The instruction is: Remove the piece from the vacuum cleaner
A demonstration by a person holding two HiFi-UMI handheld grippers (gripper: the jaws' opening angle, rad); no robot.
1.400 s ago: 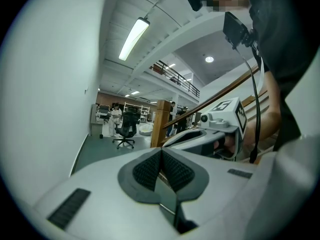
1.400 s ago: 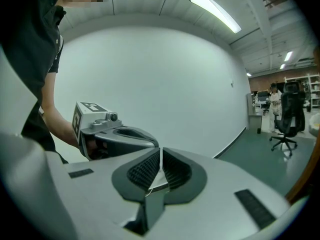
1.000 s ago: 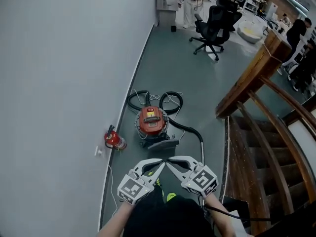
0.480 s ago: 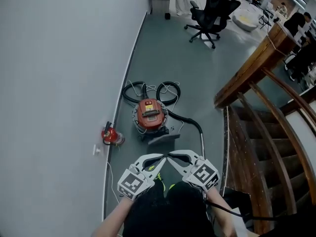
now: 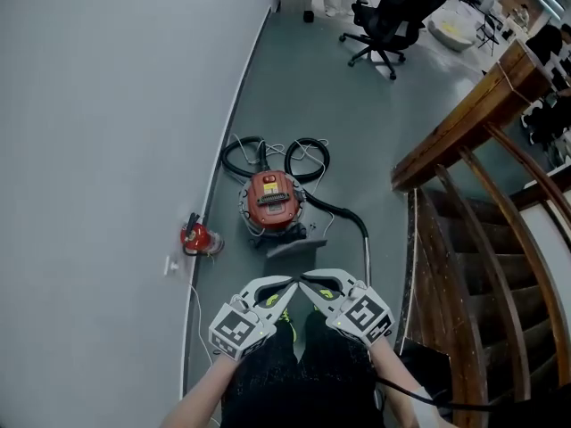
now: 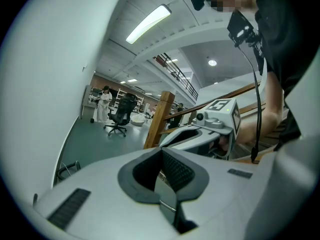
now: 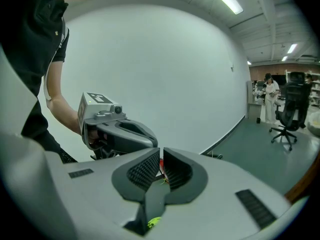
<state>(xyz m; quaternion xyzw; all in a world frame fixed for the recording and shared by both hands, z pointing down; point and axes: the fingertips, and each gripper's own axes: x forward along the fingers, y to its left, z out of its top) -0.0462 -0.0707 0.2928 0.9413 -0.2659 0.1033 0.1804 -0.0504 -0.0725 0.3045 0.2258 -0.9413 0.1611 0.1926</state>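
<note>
The step in hand is likely the approach: lower both hands toward the red vacuum cleaner (image 5: 272,201), which sits on the floor (image 5: 357,114) near the wall (image 5: 107,105), and spread the jaws before contact (which piece is meant, I cannot tell). The left gripper (image 5: 287,284) and right gripper (image 5: 305,284) are pressed together and empty. The cleaner lies ahead of their tips, well apart.

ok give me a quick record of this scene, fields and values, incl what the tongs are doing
setting: grey floor beside a white wall; wooden stair rail at right
vacuum cleaner: red, on the floor, black hose looped behind it
fire extinguisher: on the floor by the wall
office chair: far end
left tongs: shut, empty
right tongs: shut, empty
contact with vacuum cleaner: none
</note>
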